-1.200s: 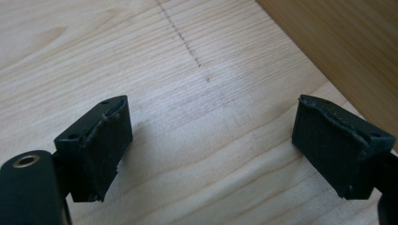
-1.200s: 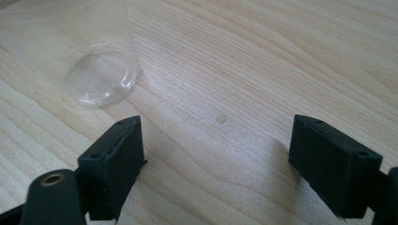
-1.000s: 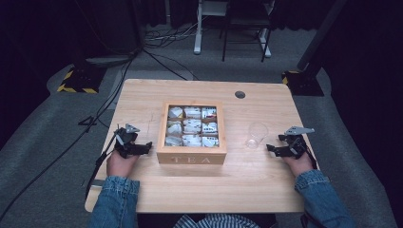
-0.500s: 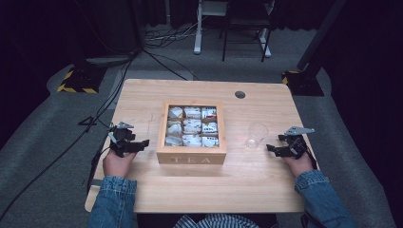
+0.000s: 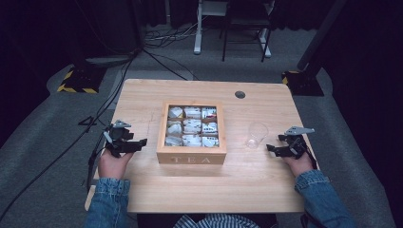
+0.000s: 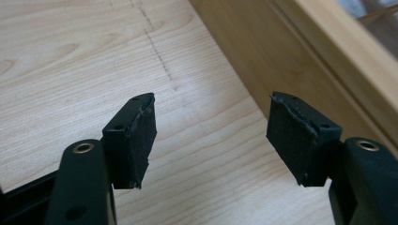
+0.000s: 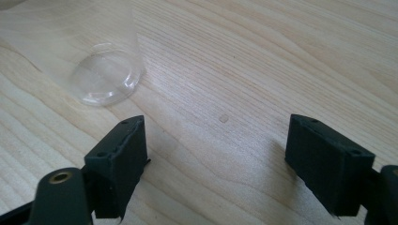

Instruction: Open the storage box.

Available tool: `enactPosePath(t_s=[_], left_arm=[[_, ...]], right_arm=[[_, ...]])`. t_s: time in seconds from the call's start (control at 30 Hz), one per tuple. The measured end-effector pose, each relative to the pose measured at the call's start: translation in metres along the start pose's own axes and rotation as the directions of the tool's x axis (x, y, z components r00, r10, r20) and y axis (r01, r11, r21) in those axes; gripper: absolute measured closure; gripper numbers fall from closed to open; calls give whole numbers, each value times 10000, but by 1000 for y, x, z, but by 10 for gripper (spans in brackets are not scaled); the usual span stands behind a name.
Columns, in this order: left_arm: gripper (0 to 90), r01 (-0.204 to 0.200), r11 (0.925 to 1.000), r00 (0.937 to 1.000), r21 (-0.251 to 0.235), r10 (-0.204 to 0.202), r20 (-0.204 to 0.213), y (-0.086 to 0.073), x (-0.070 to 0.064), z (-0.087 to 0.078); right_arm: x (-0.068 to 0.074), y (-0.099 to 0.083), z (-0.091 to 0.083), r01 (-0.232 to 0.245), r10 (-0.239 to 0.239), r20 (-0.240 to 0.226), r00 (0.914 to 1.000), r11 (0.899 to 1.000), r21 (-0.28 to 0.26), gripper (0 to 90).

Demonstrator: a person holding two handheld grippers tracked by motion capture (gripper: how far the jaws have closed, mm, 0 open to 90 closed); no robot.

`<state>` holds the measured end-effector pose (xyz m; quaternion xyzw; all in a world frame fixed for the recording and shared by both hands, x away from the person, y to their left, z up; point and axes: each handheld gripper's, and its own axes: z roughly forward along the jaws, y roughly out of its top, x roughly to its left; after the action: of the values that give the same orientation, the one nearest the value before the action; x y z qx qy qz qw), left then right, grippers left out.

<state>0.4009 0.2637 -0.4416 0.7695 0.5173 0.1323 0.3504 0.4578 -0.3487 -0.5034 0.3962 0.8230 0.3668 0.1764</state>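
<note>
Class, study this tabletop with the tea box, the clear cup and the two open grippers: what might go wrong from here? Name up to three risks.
1. The clear plastic cup stands empty and light beside the right gripper; a nudge from a jaw may tip it.
2. The cup's thin wall may buckle if squeezed hard.
3. The left gripper sits close to the wooden tea box; a sideways move may shove the box and disturb the tea bags.

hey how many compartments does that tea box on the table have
9, in a three-by-three grid inside the wooden tea box: three along the far side, three across the middle, three nearest the TEA label. Each appears to hold tea bags.
</note>
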Motion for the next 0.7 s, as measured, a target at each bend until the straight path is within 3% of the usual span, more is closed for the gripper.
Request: enactPosePath(t_s=[0.37, 0.4, 0.43, 0.47, 0.57, 0.67, 0.7], left_arm=[[339, -792, 9968, 9966, -146, 795, 201, 10, -24, -21], [338, -883, 9958, 9946, -253, 895, 528, 12, -28, -25], [338, -883, 9958, 9946, -253, 895, 528, 12, -28, -25], [337, -1039, 9940, 9911, -338, 1063, 797, 14, -32, -27], [334, -1236, 9917, 9870, -356, 1265, 991, 16, -37, -29], [330, -1470, 9886, 9772, -315, 1501, 1500, 19, -47, -31], [330, -1470, 9886, 9772, -315, 1501, 1500, 19, -47, -31]], right_arm=[[0, 0, 0, -5, 5, 0, 10000, 10000, -1, 213], [0, 0, 0, -2, 2, -16, 10000, 10000, -1, 213], [0, 0, 0, -1, 1, 0, 10000, 10000, 1, 213], [0, 0, 0, 0, 0, -1, 10000, 10000, 0, 213], [0, 0, 0, -4, 4, 0, 10000, 10000, 0, 213], [0, 0, 0, -1, 1, 0, 10000, 10000, 0, 213], [0, 0, 0, -1, 1, 0, 10000, 10000, 0, 213]])
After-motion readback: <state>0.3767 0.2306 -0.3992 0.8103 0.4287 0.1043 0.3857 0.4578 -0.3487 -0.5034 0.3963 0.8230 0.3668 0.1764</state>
